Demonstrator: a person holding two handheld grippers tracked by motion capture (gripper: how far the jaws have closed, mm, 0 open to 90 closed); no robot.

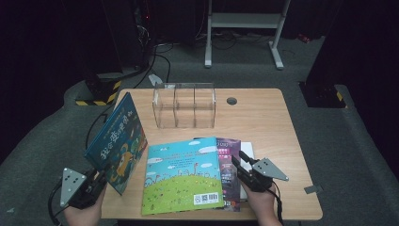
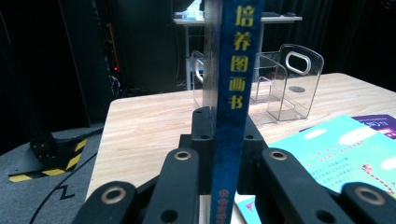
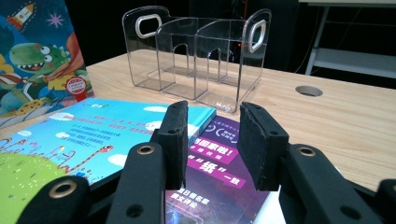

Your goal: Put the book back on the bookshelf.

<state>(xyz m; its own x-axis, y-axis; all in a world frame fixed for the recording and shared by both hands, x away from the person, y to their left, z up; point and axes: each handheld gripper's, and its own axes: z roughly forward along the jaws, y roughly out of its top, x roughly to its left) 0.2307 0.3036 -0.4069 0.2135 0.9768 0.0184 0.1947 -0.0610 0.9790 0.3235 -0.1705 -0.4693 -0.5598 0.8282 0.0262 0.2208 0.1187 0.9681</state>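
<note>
Left of the clear organizer (image 1: pixel 184 105), the left gripper (image 1: pixel 96 184) clamps a blue book (image 1: pixel 116 141) by its spine, lifted and tilted over the bench (image 1: pixel 263 117) edge. Nearer than the organizer lies a green book (image 1: pixel 183 175). Right of it, the right gripper (image 1: pixel 241 165) hangs with jaws apart over a purple book (image 1: pixel 229 162), gripping nothing.

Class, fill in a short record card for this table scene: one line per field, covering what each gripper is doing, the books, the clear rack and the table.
left gripper: shut on the blue book, lifted and tilted at the table's left edge
right gripper: jaws apart, nothing between them, low over the purple book
green book: flat on the table, overlapping the purple book
clear rack: upright toward the far side, three compartments, all empty
table: light wood, with a round cable hole right of the rack
</note>
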